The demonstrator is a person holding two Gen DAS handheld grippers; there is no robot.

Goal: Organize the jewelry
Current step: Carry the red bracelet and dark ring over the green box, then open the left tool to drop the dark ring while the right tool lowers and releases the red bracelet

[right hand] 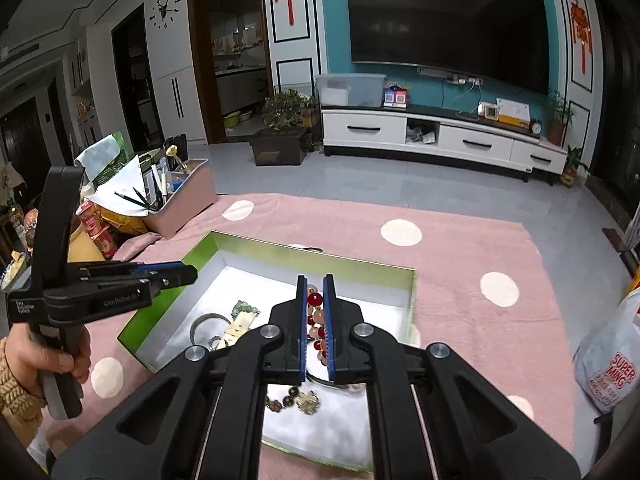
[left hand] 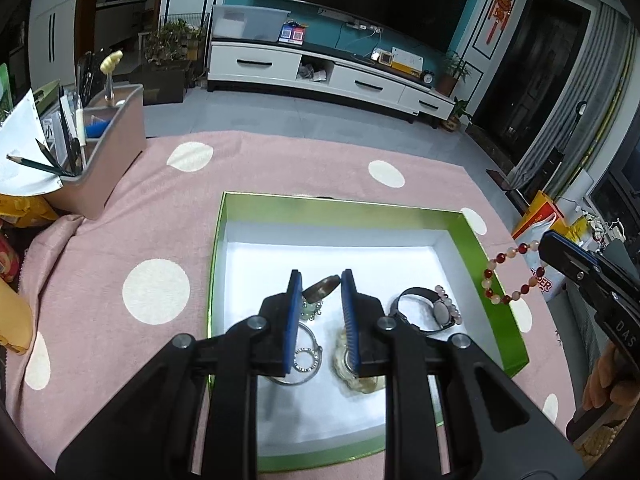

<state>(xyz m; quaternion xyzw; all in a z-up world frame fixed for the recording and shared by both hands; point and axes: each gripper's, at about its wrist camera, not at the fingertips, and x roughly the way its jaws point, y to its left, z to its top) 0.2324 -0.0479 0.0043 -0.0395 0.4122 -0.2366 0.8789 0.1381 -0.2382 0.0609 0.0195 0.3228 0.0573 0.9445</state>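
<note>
- At the far left of the table stands a pink organizer (left hand: pixel 116 148) with pencils (left hand: pixel 38 165) and papers in it. One card there carries a small dark character, too small to read for sure.
- The table is covered with a pink cloth with cream dots (left hand: pixel 156 292).
- The left gripper (left hand: pixel 321 282) hangs over the green box (left hand: pixel 478 248). Its jaws stand a little apart and a brown ring-shaped piece (left hand: pixel 319 287) sits between the blue pads. Whether the pads press on it, I cannot tell.
- On the side of the left gripper, seen from the right wrist camera, there is small white print, but it is too blurred to read.
- On the white floor of the box lie a silver bangle (left hand: pixel 308 344), a pale yellowish piece (left hand: pixel 358 376), a black watch (left hand: pixel 426 306) and a pink bead bracelet (left hand: pixel 450 304).
- The right gripper (right hand: pixel 315 300) has its jaws clenched on a red and cream bead bracelet (left hand: pixel 508 276). The bracelet hangs in the air at the right wall of the box.
- On the body of the right gripper the letters "DAS" are visible.
- At the far right a white bag (right hand: pixel 612 360) shows red letters "SUPER MING".
</note>
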